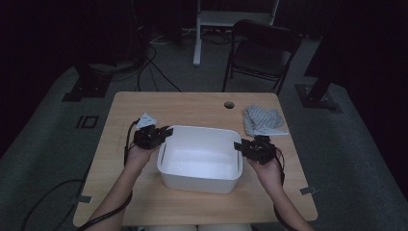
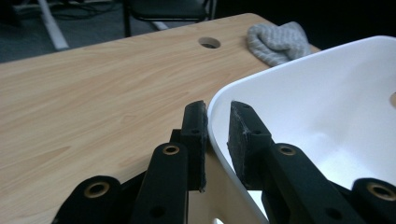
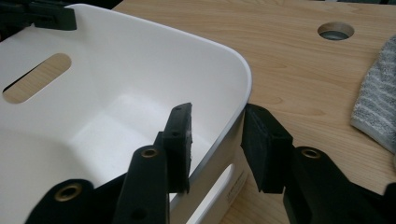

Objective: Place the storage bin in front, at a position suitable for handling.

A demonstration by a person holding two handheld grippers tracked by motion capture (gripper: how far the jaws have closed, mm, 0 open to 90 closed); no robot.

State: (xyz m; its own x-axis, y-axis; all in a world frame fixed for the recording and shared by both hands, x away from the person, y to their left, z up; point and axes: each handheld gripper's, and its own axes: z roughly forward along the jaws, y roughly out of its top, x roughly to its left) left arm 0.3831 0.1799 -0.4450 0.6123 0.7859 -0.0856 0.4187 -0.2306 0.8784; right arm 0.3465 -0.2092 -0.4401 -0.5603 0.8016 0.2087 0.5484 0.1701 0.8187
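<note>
Left gripper (image 1: 166, 131): its jaws straddle the left wall of the white bin (image 1: 199, 183), one pad outside and one inside. In the left gripper view (image 2: 217, 135) the gap is narrow, the inner pad against the wall; whether the outer pad touches it I cannot tell.
Right gripper (image 1: 239, 146): its jaws straddle the bin's right wall. In the right gripper view (image 3: 217, 140) the outer pad lies on the wall's outside, while the inner pad stands off it with a clear gap, so the grip is not closed.
White bin (image 2: 327, 102): it stands on the wooden table (image 1: 192, 108), directly between the two grippers, each at the rim of one short side; its slot handle (image 3: 37, 77) on the far wall faces the right gripper.
Grey striped cloth (image 1: 262, 120): on the table just beyond the right gripper, apart from the bin, and across the bin from the left gripper.
Cable hole (image 1: 229, 104): in the table top past the bin, farther off than the cloth.
</note>
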